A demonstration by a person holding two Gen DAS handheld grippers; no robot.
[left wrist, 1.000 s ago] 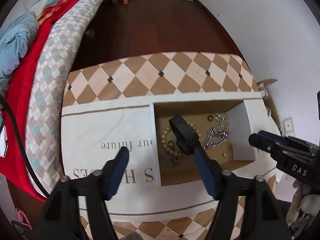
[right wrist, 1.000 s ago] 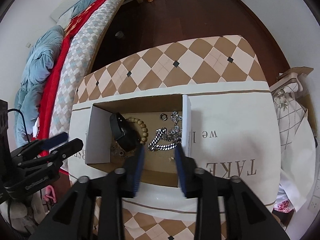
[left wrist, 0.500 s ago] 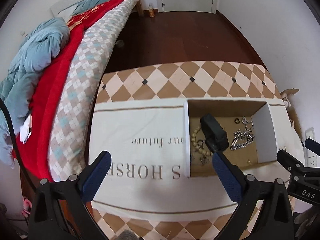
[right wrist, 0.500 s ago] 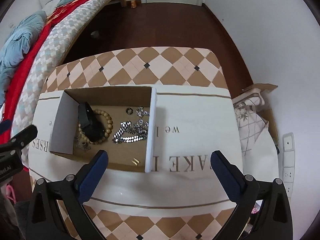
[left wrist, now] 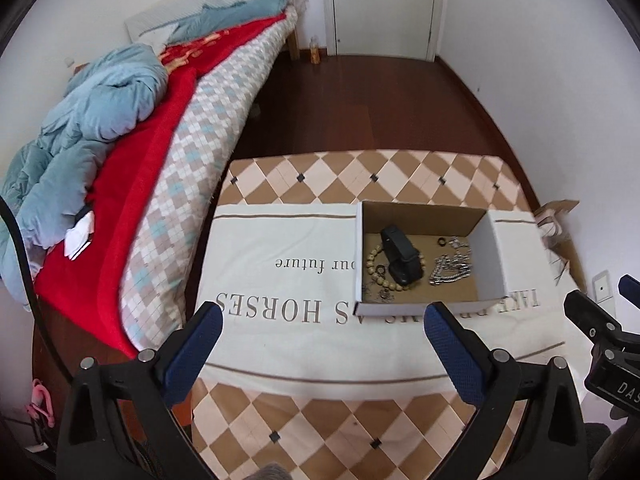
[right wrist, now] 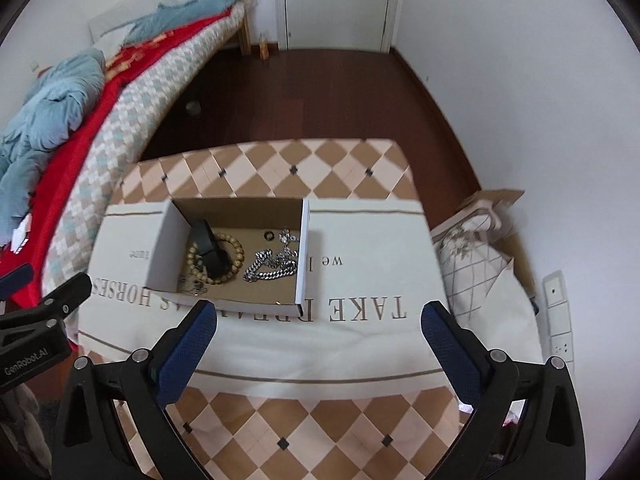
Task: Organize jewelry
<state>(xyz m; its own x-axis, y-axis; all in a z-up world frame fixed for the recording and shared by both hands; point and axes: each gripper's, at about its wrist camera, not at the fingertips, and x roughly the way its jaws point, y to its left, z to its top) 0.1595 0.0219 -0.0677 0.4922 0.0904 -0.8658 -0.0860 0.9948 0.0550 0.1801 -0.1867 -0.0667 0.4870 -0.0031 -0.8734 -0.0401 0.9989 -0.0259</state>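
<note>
The left gripper is hanging wide open above the white printed cloth, gripping nothing. The right gripper is also standing fully spread and empty, over the same cloth. Both are staying on the near side of the open cardboard box, apart from it. Inside the box, a black watch is lying across a wooden bead bracelet; a silver chain is lying beside them, with a small dark ring near the far wall. The box is sitting on the cloth, which is covering a checkered table.
</note>
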